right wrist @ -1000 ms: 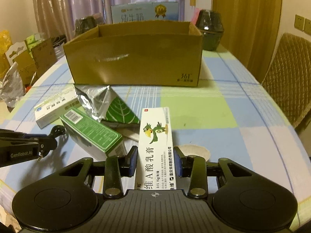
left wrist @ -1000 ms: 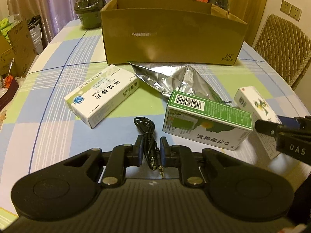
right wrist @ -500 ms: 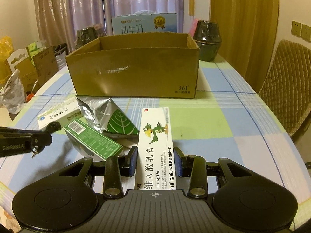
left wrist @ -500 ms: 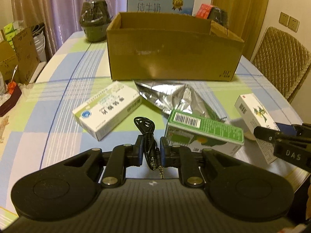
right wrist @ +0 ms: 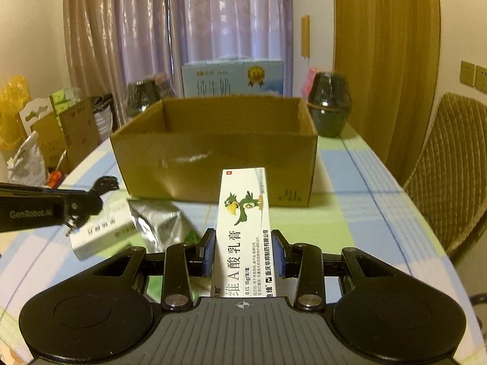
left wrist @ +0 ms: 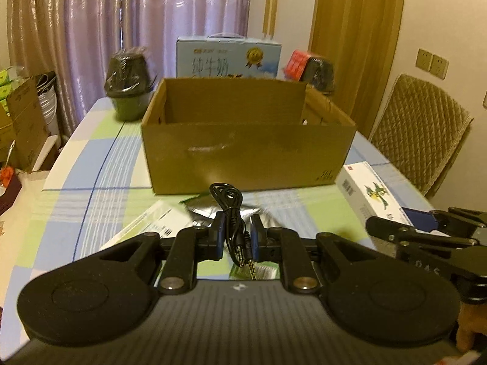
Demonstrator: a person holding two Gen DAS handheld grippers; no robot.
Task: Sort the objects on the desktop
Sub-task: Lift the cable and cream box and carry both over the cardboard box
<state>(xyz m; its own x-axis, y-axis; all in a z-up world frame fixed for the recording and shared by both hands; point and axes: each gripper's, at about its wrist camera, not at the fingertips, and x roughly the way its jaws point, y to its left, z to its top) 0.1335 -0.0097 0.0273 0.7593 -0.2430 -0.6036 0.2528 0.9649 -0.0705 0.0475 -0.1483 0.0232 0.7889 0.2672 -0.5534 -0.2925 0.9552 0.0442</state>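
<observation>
Left gripper [left wrist: 238, 237] pinches the limp, light audio cable [left wrist: 232, 213] mid-coil. Right gripper [right wrist: 243, 251] clamps the light, crushable ointment box [right wrist: 245, 228] across its sides.

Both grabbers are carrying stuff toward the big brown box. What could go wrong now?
The black cable is pinched only at its middle in the left gripper, with loops and plugs dangling, so it might slip out or snag on the cardboard box rim. The long parrot box sticks far out of the right gripper, so it could bump the cardboard wall and twist loose. Both grippers sit close together and could knock each other.
</observation>
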